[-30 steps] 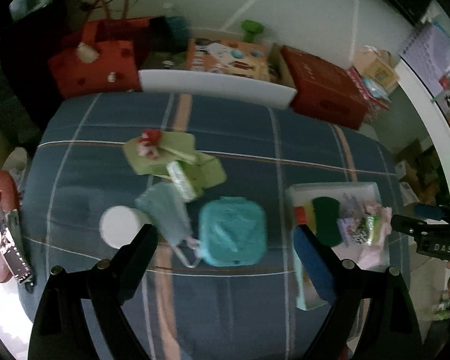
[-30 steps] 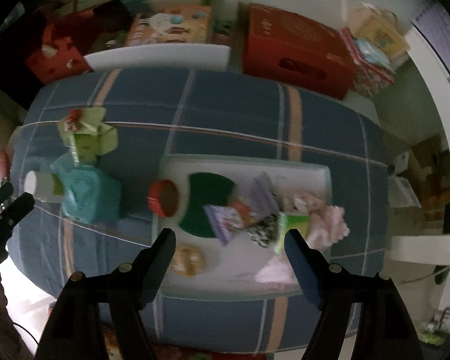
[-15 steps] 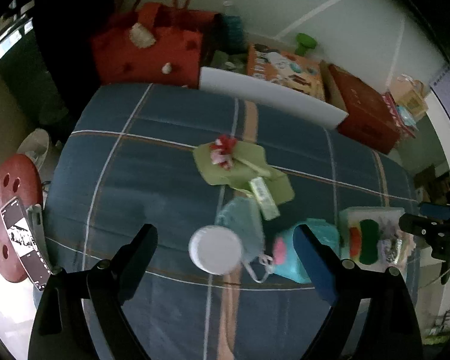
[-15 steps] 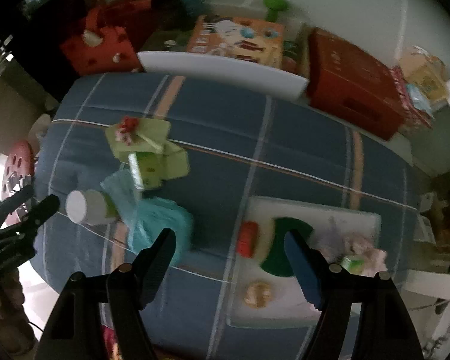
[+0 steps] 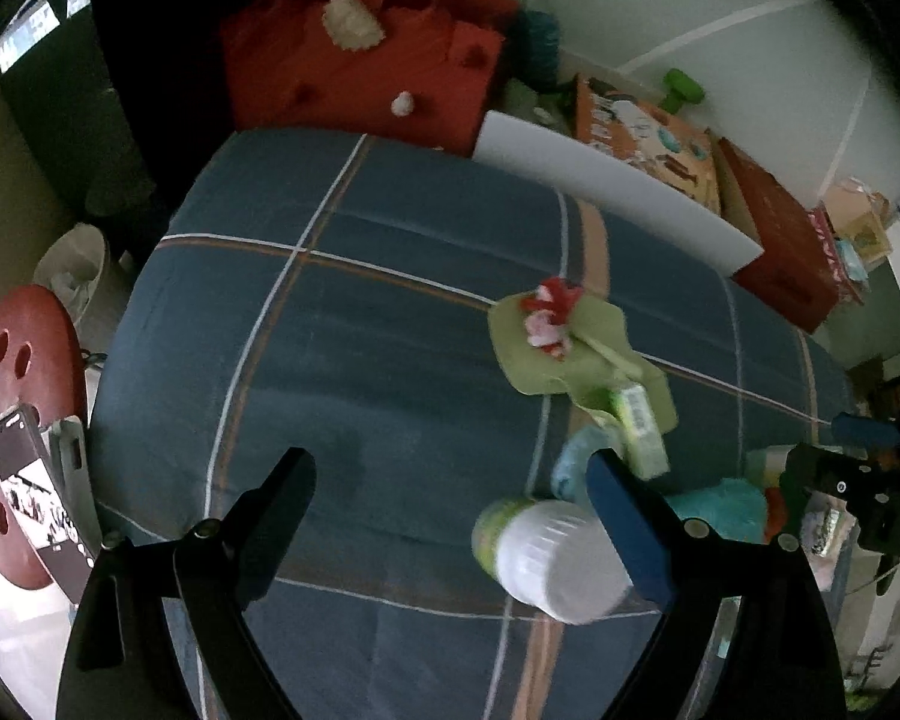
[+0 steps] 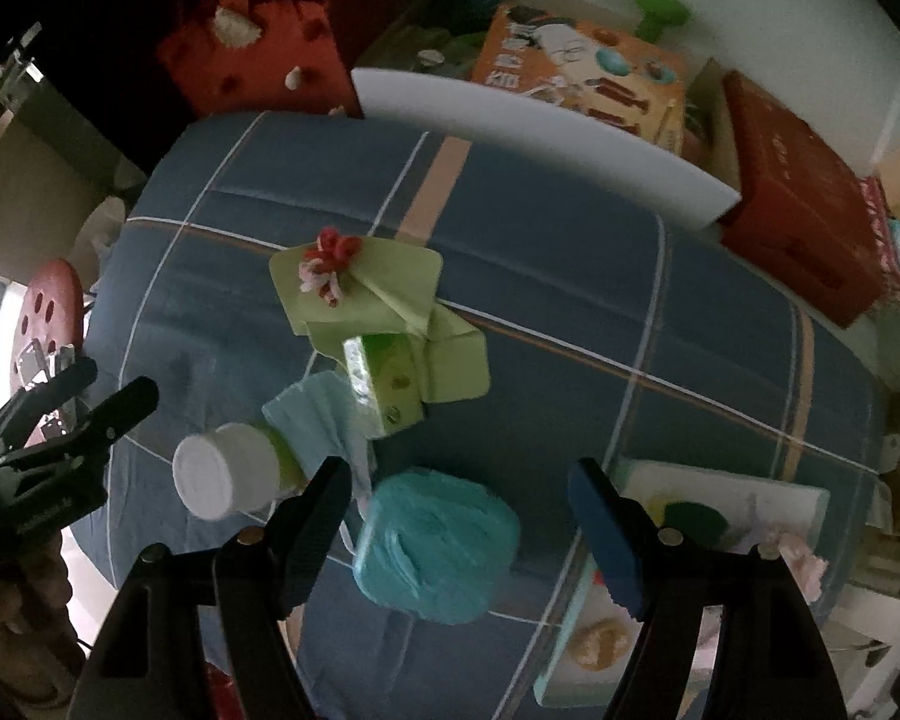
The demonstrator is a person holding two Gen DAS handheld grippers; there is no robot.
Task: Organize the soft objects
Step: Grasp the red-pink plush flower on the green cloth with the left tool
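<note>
Blue plaid bed carries the pile; both tongs, left and right, hang released (empty), having swung leftward from the tray toward the teal pouch, probably next.

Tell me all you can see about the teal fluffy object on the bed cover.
The teal fluffy object is rounded and squarish, seemingly soft plush, with a creased top. It lies on the blue plaid cover, between the open fingers of the right gripper, untouched. A pale blue cloth lies at its left edge; the white tray lies to its right.
</note>
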